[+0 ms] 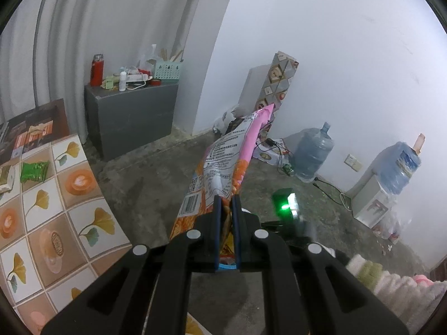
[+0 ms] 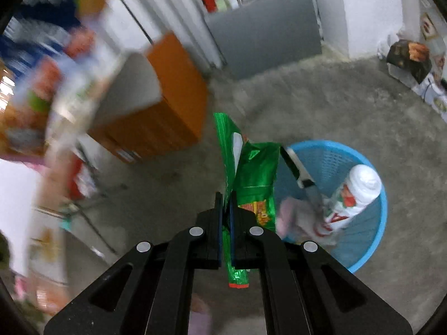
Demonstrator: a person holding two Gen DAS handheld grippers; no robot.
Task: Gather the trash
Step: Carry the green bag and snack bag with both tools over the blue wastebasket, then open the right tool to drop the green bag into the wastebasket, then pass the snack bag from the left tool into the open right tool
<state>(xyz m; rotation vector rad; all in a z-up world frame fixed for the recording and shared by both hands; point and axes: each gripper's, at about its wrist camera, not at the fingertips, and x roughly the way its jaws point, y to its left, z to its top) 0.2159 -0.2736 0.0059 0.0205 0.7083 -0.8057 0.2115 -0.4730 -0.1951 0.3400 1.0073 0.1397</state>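
left hand-held gripper clenching pink snack bag, right hand-held gripper clenching green wrapper, blue basket only there

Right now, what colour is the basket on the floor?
Light blue basket, clearest in the right wrist view.

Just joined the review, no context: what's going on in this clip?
A person with two handheld grippers is collecting trash. The left gripper is shut on a pink-and-orange printed snack bag, held above the concrete floor beside the tiled table. The right gripper is shut on a crumpled green foil wrapper, next to the blue plastic basket, which already holds a white bottle.
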